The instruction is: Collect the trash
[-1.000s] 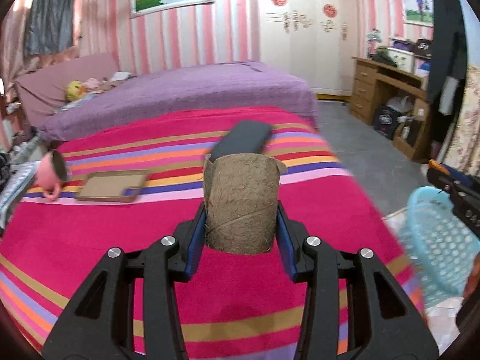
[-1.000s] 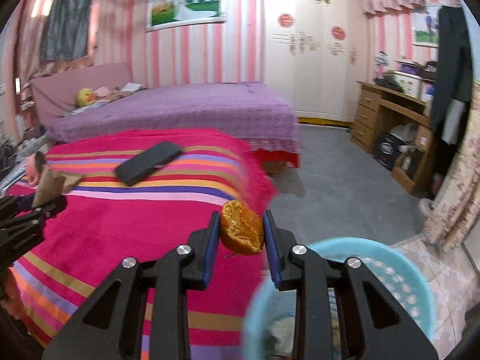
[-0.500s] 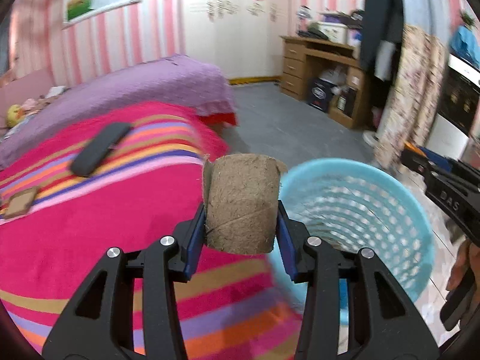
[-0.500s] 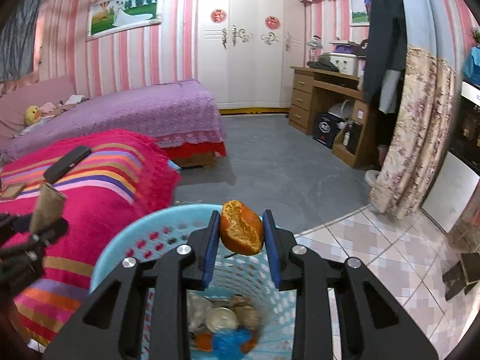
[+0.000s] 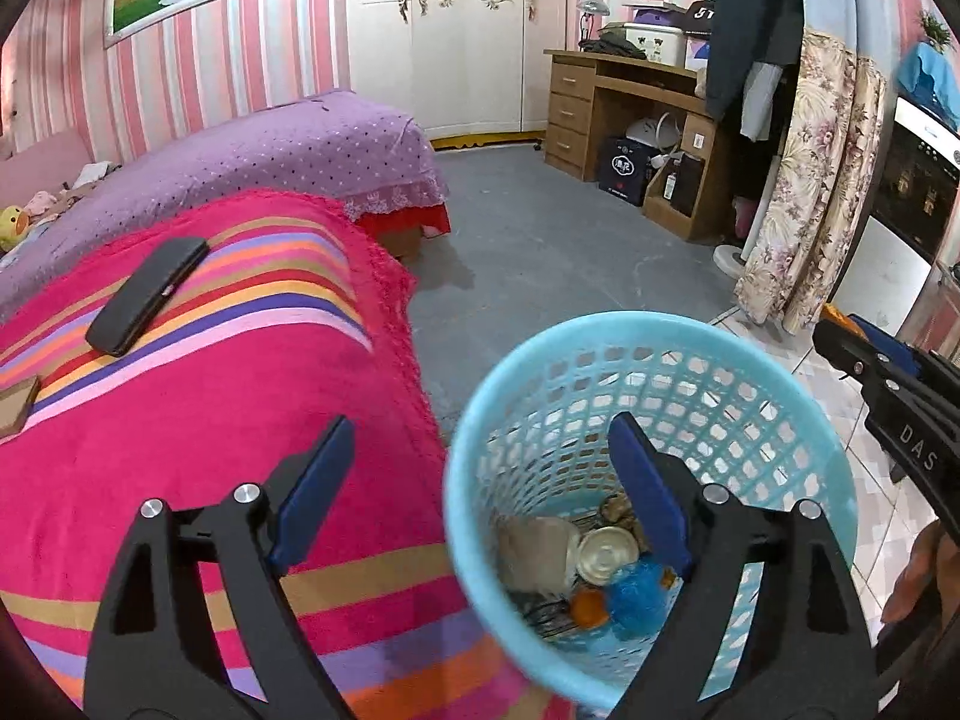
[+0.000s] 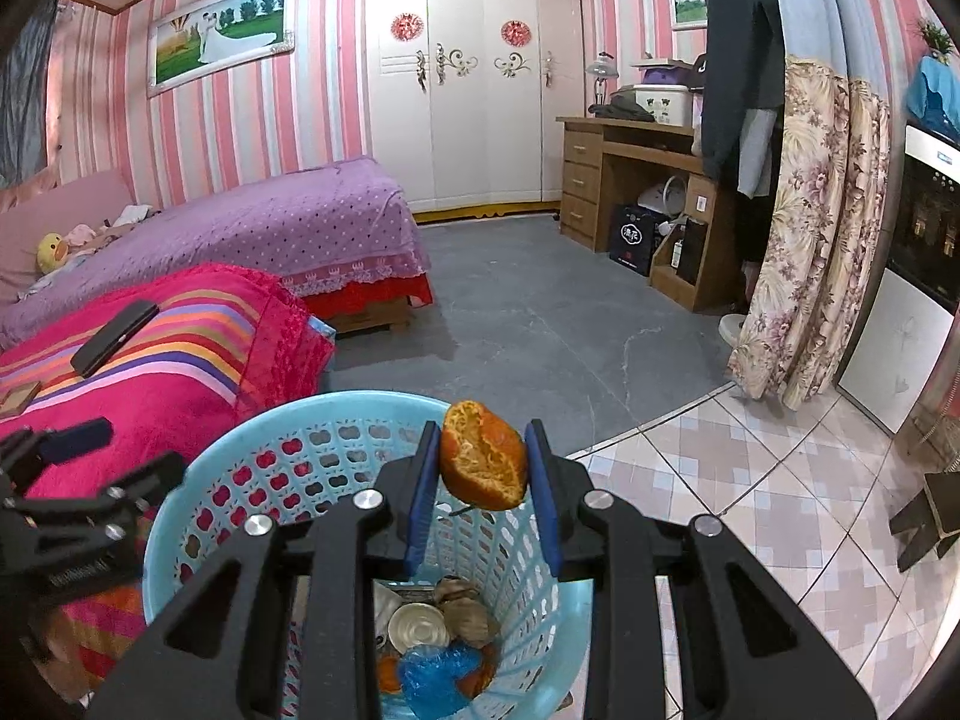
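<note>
**A:** What does your left wrist camera show?

**B:** My left gripper [image 5: 474,438] is spread wide with nothing between its blue pads [image 5: 312,489]. It straddles the near rim of the basket [image 5: 648,330]: one finger over the striped bed [image 5: 180,396], the other over the basket's mouth. Down on the basket's bottom lie a tan roll [image 5: 534,552], a tin lid [image 5: 606,555], a blue wad [image 5: 639,591] and an orange scrap [image 5: 588,606]. The bed's fringed edge runs just beside the basket's left wall. Beyond the basket's far rim the grey floor [image 5: 540,252] is open up to the desk [image 5: 636,114]. A black case [image 5: 147,294] lies on the bed, well away from the basket.

**A:** And the right one?

**B:** My right gripper [image 6: 483,468] is clamped on an orange peel [image 6: 483,456], pith side toward the lens, held above the basket's [image 6: 252,432] opening, inside its far rim. Below it I see the same trash on the bottom. My left gripper [image 6: 78,468] sits at the basket's left rim, over the bed [image 6: 180,360]. To the basket's right there are bare tiles [image 6: 750,468], and past its far rim open floor up to the curtain [image 6: 804,240].
</note>
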`<state>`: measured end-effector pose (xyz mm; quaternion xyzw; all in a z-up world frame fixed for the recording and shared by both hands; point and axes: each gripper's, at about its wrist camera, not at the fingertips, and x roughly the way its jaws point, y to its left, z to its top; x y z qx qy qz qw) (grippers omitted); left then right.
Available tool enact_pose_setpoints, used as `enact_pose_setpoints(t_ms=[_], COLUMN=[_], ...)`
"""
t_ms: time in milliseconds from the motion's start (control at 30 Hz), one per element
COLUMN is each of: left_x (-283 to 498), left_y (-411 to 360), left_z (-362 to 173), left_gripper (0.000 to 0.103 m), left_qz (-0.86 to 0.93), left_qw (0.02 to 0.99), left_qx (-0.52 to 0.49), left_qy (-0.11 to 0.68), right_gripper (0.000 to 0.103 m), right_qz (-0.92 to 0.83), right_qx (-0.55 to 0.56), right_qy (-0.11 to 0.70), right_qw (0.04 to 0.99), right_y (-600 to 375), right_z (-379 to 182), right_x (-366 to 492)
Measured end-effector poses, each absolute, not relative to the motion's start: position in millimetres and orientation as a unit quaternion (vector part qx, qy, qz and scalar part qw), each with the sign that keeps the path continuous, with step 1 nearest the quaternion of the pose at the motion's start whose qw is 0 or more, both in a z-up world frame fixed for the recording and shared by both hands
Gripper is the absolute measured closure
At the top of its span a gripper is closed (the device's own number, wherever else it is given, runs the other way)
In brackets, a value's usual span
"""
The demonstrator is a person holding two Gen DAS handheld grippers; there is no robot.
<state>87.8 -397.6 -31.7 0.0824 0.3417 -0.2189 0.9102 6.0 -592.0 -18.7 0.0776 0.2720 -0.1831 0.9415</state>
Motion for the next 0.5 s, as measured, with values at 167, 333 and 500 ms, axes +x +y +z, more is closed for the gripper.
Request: enact_pose_setpoints(t_ms=[167,333,500], left_x=[83.9,70.7,60.8], left_y=[-369.8,-337.9,-296.9], left_z=[-19.6,-7.5,4.9], left_gripper=[0.013,0.011,0.011], left_qz=[-0.201,-0.182,-0.172], left_qw=[0.919,0.927,0.931], left_qx=[0.085,0.099,0.091], left_qy=[0.328,0.312,0.309], right_gripper=[0.074,0.050,0.021], right_qz=[-0.174,-0.155,-0.161], right_qx=[0.073,0.076,0.075], right_qy=[0.279,0.311,0.316], right_qw=[0.942,0.935,0.932], right_y=[-581.8,-565.2,-551.5], right_z=[-20.5,-31.1,-35.0], right_x=[15.7,36.6,43.2])
